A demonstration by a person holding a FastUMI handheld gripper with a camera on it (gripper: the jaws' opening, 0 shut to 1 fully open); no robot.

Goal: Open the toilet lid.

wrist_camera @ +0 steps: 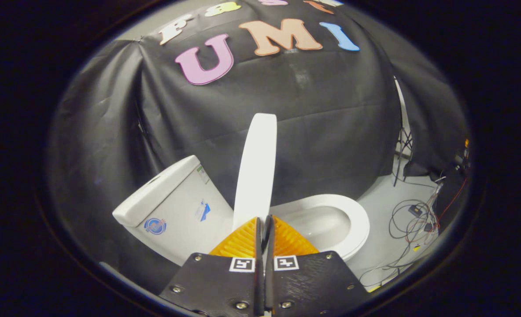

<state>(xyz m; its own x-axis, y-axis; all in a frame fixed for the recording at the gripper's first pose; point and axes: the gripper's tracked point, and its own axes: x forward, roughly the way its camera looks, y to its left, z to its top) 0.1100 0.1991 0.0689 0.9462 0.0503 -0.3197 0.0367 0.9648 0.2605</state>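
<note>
While my tongs (264, 224) pinch lid (256, 167) edge, lid stands near upright just ahead, tank (172, 207) beyond.

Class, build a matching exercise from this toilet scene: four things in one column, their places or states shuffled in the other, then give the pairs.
1. toilet lid
2. tank
3. seat
4. cables

A. lying on the floor beyond the bowl
B. raised on edge, just ahead of the claw
C. down on the bowl
D. beside the lid, bearing stickers

Pairs: 1-B, 2-D, 3-C, 4-A
</note>
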